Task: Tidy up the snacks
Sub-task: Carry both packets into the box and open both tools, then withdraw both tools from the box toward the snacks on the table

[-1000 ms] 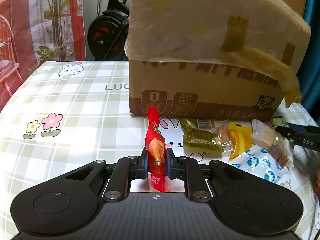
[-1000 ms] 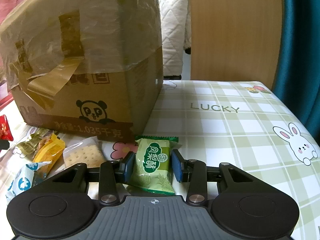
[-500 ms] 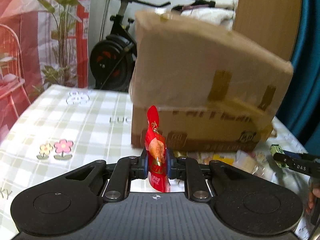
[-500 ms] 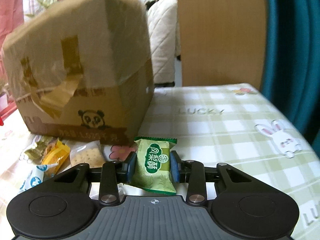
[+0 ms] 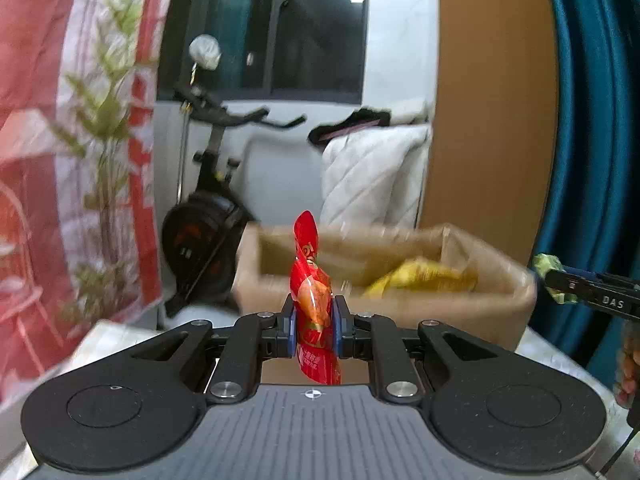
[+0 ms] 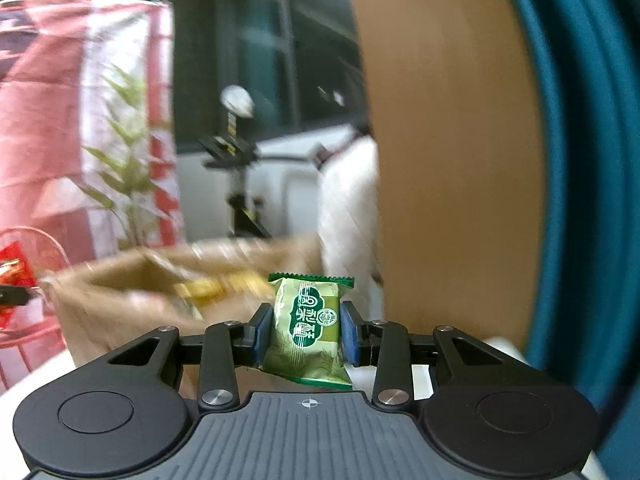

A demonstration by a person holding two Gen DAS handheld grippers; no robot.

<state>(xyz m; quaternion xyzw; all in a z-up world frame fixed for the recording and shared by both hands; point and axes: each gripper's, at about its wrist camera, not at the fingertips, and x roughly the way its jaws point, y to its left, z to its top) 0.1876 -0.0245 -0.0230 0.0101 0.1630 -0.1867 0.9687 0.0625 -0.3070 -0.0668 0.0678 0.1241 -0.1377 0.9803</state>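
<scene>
Fingers: left (image 5: 313, 330) pinch red packet (image 5: 314, 308) | right (image 6: 306, 332) pinch green packet (image 6: 308, 330) | both near-level above seemingly open box (image 5: 500, 300)

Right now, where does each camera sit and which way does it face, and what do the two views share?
Left wrist: on the left hand-held gripper, facing forward over the red packet it grips toward the open cardboard box; a hand shows at right.
Right wrist: on the right hand-held gripper, facing forward past the green packet it grips; no body part shows.
Shared: the box, the exercise bike and both packets.
</scene>
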